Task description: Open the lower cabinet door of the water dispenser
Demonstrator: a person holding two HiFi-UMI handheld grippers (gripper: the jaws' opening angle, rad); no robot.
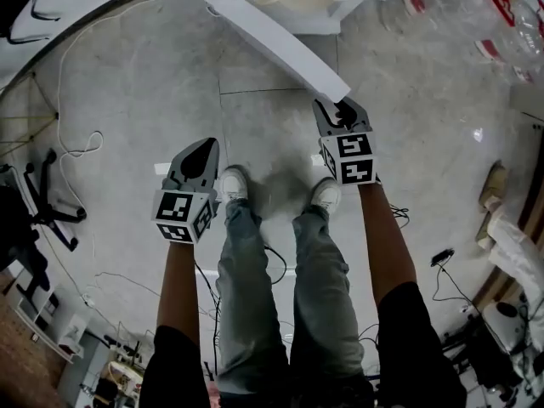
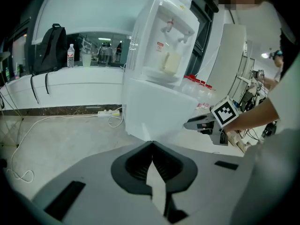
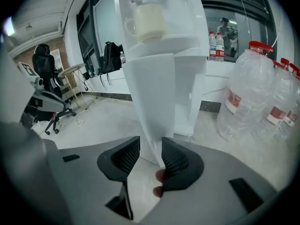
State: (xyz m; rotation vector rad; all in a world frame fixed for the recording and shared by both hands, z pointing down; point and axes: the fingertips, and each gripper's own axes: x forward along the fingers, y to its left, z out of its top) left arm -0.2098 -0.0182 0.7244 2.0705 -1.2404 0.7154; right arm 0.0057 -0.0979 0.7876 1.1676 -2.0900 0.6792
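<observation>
White and flat, the lower cabinet door (image 1: 280, 45) is seen standing wide of the water dispenser (image 2: 161, 50), which is placed at twelve o'clock in the head view. From the cabinet the door is run down toward one o'clock of the picture's middle, where its free edge is met by the right gripper (image 1: 342, 109). In the right gripper view the jaws are held spread, with the door's lower corner set between them. The pad at three o'clock is laid against the panel, while a sliver of floor is seen between the panel and the pad at nine o'clock, so the door is straddled rather than pinched. Two fingertips (image 3: 160, 175) of the person are shown beneath the three o'clock jaw.

The left gripper (image 1: 206, 145) is held over the grey floor (image 1: 127, 75) at nine o'clock of the head view's middle, well apart from the door. Its jaws are pressed together with nothing between them.

A cream cup (image 3: 147, 20) is set on the dispenser's drip shelf above the door. Clear water bottles (image 3: 253, 93) with red caps are stood on the floor at three o'clock of the dispenser in the right gripper view. A black backpack (image 2: 51, 48) is rested on a white counter (image 2: 70, 81) at ten o'clock in the left gripper view.
</observation>
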